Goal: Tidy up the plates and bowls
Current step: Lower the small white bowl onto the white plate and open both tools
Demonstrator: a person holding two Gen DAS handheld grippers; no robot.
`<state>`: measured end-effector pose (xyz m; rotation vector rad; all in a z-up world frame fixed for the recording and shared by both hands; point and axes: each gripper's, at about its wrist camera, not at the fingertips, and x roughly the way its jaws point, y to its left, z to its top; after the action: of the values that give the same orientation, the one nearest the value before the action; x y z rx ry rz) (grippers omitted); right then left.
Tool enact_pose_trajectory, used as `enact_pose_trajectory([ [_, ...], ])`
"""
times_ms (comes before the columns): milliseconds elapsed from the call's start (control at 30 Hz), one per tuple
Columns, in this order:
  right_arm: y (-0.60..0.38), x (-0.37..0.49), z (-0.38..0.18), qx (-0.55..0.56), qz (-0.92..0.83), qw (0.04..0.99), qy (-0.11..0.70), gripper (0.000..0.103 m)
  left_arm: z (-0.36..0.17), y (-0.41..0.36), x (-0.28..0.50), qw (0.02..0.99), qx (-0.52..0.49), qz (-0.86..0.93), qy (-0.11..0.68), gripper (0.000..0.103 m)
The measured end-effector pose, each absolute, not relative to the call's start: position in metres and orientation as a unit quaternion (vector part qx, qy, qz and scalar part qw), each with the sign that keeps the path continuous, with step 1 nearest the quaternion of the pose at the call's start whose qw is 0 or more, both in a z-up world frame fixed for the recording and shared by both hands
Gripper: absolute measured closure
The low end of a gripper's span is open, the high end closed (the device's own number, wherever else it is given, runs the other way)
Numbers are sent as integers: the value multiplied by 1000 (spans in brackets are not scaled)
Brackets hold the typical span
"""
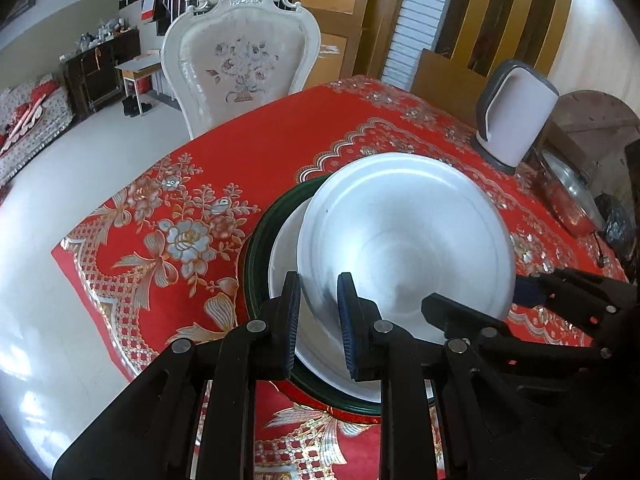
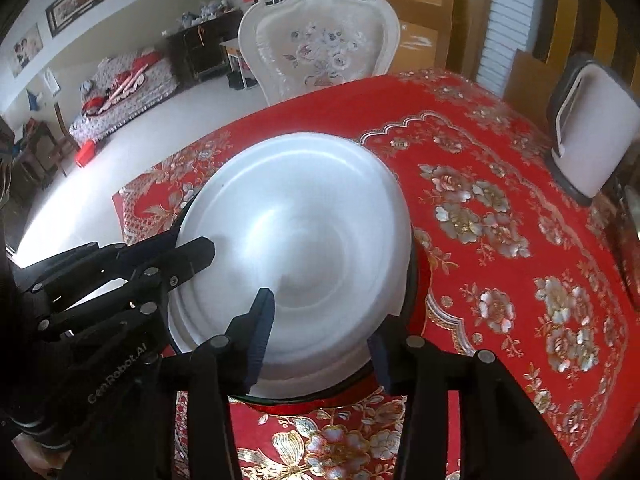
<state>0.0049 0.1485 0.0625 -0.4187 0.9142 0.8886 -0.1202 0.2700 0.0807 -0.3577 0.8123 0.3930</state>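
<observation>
A white plate (image 1: 408,232) (image 2: 296,216) hangs tilted over a stack on the red floral tablecloth (image 1: 260,140). The stack is a dark green plate (image 1: 256,248) (image 2: 413,280) with a second white plate (image 1: 284,260) lying in it. My left gripper (image 1: 318,320) (image 2: 180,246) is shut on the near-left rim of the tilted plate. My right gripper (image 2: 320,340) (image 1: 484,300) stands open at the plate's near-right rim. The rim sits between its blue pads (image 2: 262,328) with a wide gap, one finger above the plate and one below.
A white and grey kettle (image 1: 516,116) (image 2: 592,136) stands at the table's far right. A metal pot (image 1: 572,196) sits past the right edge. A white ornate chair (image 1: 240,60) (image 2: 320,40) is pushed against the far side. The table's left edge drops to pale floor.
</observation>
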Motion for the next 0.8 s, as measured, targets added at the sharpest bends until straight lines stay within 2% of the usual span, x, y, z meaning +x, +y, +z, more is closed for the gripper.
enact_pose_trajectory([
  [133, 145, 3, 67, -200, 407, 788, 417, 53, 81, 269, -119, 885, -168, 189, 391, 84],
  [233, 143, 1, 70, -215, 388, 800, 403, 41, 79, 269, -118, 884, -167, 189, 393, 85],
  [533, 120, 8, 73, -165, 382, 816, 403, 40, 86, 267, -121, 889, -154, 209, 376, 83],
  [567, 116, 8, 75, -157, 378, 821, 398, 40, 89, 266, -122, 890, -151, 217, 371, 80],
  [600, 112, 6, 77, -150, 373, 828, 391, 40, 91, 265, -123, 891, -151, 221, 367, 69],
  [633, 110, 6, 78, -145, 369, 833, 385, 40, 93, 264, -124, 892, -151, 225, 362, 53],
  [667, 107, 5, 80, -139, 362, 840, 378, 37, 96, 261, -126, 895, -150, 230, 351, 47],
  [700, 105, 3, 81, -135, 353, 849, 370, 33, 98, 259, -129, 898, -146, 235, 341, 43],
  [800, 102, -8, 84, -127, 332, 874, 331, 29, 106, 248, -135, 907, -127, 251, 314, 43],
])
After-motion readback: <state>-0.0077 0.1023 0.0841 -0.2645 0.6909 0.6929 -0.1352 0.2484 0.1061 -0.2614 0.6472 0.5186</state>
